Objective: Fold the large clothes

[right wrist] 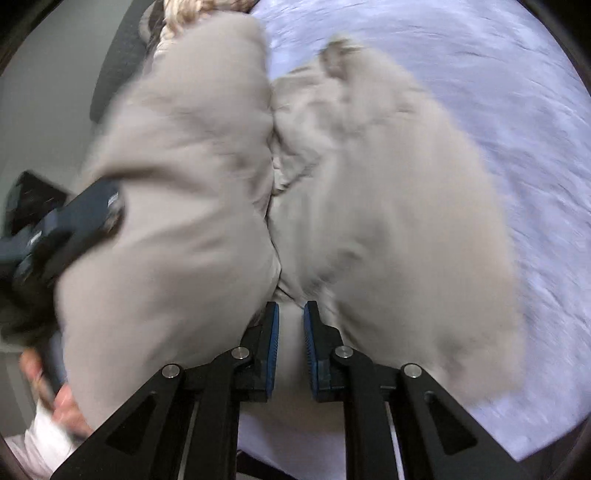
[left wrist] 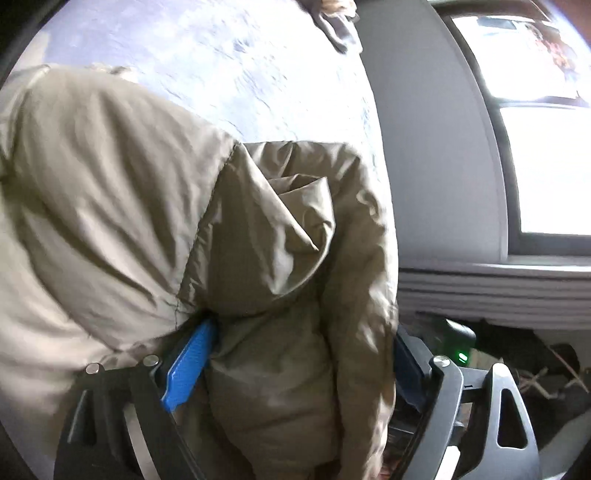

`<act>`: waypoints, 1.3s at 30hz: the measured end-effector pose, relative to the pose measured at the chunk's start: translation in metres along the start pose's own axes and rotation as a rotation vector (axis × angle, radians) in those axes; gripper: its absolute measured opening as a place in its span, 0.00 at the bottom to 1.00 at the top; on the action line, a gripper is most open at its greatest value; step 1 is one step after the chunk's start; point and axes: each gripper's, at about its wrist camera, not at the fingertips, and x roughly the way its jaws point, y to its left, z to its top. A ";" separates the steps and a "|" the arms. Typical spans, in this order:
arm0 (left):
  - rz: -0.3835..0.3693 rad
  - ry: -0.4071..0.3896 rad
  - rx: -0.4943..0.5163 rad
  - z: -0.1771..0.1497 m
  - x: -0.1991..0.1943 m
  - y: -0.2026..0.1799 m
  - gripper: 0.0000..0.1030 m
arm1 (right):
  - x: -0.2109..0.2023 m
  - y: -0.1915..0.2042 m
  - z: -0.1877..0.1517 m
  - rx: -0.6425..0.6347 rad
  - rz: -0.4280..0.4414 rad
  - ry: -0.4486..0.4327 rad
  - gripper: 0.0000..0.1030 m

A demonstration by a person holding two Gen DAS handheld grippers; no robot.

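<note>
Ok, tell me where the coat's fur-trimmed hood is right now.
In the right wrist view the fur-trimmed hood sits at the top edge, left of centre, at the far end of the beige coat, beside the lavender bedsheet.

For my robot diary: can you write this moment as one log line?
left tongs: open around jacket | right tongs: pinching jacket | bed: under jacket
</note>
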 end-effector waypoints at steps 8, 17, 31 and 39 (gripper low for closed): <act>0.042 0.000 0.023 0.021 0.017 -0.013 0.85 | -0.084 0.021 -0.037 -0.167 0.129 -0.045 0.82; 0.189 -0.210 0.240 0.002 -0.027 -0.073 0.85 | -0.026 0.080 -0.030 -0.318 -0.166 -0.045 0.82; 0.581 -0.436 0.140 0.020 -0.042 0.040 0.85 | -0.043 0.019 -0.017 -0.137 -0.260 -0.094 0.16; 0.611 -0.396 0.272 0.023 0.017 -0.008 0.94 | -0.035 -0.047 -0.021 -0.070 -0.314 -0.084 0.16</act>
